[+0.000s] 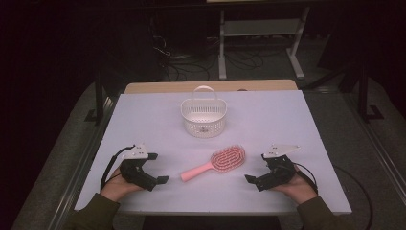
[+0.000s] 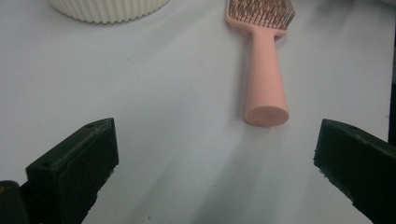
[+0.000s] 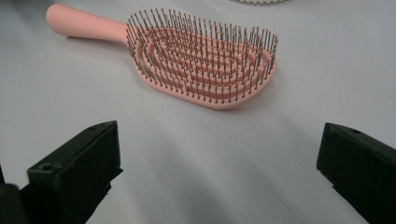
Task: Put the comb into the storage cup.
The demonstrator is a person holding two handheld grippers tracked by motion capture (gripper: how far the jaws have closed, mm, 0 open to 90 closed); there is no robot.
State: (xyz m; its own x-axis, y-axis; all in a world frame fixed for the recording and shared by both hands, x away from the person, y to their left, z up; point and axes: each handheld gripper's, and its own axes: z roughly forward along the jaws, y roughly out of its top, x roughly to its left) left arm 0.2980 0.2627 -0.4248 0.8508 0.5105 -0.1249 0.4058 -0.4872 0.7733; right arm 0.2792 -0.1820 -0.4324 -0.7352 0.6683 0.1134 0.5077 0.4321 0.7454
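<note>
Nothing was done yet: the brush (image 1: 214, 164) lay before the basket (image 1: 203, 117), between both spread, empty grippers (image 1: 159, 168) (image 1: 256, 167).

The high view looks forward and down over the whole white worktop (image 1: 268, 115) from its near edge. Each gripper view sits low and close above the worktop, facing the pink hairbrush (image 1: 215, 164) from opposite ends, which all three views share.
</note>
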